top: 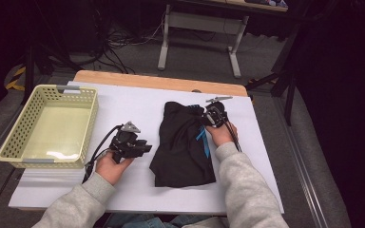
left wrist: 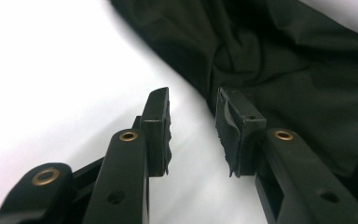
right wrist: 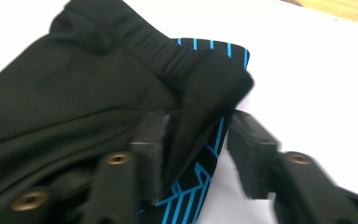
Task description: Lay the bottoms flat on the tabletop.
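- I think I am folding the black cloth shorts with bright blue stripes point(top: 183, 142), and I am at the grab step.
- The shorts lie in a soft heap in the middle of the white table top point(top: 123, 107), at about 3 o'clock from the pale yellow plastic basket with holes point(top: 52, 124).
- My right gripper point(right wrist: 196, 140) is at the 1 o'clock corner of the shorts. Its tongs stand wide apart, with a fold of the waist part between them, not pinched yet.
- My left gripper point(left wrist: 193, 133) sits at 9 o'clock from the shorts, just beside the edge. Its tongs are wide too and hold nothing.
- Next, I think the right tongs need to close on that fold, and the left ones need to slide in to the near edge.
- The cloth looks thin and floppy, with many wrinkles. It may slip or bunch up.
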The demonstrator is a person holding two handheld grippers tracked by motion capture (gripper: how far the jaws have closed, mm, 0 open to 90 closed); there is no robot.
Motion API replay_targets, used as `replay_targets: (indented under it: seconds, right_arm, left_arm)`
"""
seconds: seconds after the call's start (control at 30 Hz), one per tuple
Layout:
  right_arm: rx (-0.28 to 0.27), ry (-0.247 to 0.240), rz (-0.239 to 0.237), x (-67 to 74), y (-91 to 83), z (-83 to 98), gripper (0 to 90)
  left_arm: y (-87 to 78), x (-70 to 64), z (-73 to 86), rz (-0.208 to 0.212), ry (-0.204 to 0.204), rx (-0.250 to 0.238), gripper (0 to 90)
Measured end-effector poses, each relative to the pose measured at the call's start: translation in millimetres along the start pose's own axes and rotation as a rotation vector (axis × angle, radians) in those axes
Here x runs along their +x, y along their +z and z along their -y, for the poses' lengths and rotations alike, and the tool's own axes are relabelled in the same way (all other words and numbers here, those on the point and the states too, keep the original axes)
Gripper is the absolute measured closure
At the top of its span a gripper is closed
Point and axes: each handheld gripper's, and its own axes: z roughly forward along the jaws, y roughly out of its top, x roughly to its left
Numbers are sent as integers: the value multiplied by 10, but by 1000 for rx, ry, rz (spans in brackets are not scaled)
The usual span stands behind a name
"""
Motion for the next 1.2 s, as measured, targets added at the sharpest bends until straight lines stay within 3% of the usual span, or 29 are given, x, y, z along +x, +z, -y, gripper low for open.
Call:
replay_targets:
  seconds: [0.17, 0.2, 0.23, 0.37, 0.47, 0.57, 0.63, 0.7, 0.77, 0.87, 1.0, 1.2]
  right_arm:
    - [-28, -62, -11, 32, -7, -121, 855]
    - [-28, -62, -11, 32, -7, -121, 855]
    - [-66, -111, -21, 83, -54, -184, 867]
    - [-166, -218, -71, 216, -170, -330, 871]
    - [-219, -268, -75, 263, -212, -425, 870]
    - [-214, -267, -69, 229, -117, -463, 828]
    - [-178, -252, -37, 180, 18, -428, 751]
    - [-107, -228, 3, 96, 151, -373, 663]
    - [-74, -188, 31, 20, 192, -339, 567]
    - [-108, -142, 16, -17, 82, -301, 542]
    - [-130, -192, 0, 64, -109, -220, 513]
    - [-124, -237, -91, 258, -399, 28, 565]
  left_arm:
    - [-60, 36, 68, -11, -18, -6, 654]
    - [-73, 48, 79, -21, -16, -7, 654]
    - [-85, 57, 103, -18, -29, -8, 655]
    - [-96, 73, 138, -25, -42, -8, 655]
    - [-99, 79, 150, -28, -38, -8, 654]
    - [-98, 87, 153, -29, -35, -10, 654]
    - [-95, 81, 155, -19, -45, -7, 654]
    - [-91, 77, 154, -16, -41, -9, 651]
    - [-89, 75, 155, -18, -37, -11, 648]
    - [-75, 83, 154, -9, -44, -7, 642]
    - [-72, 70, 138, -11, -36, -8, 642]
    - [-67, 28, 105, 4, -27, -14, 638]
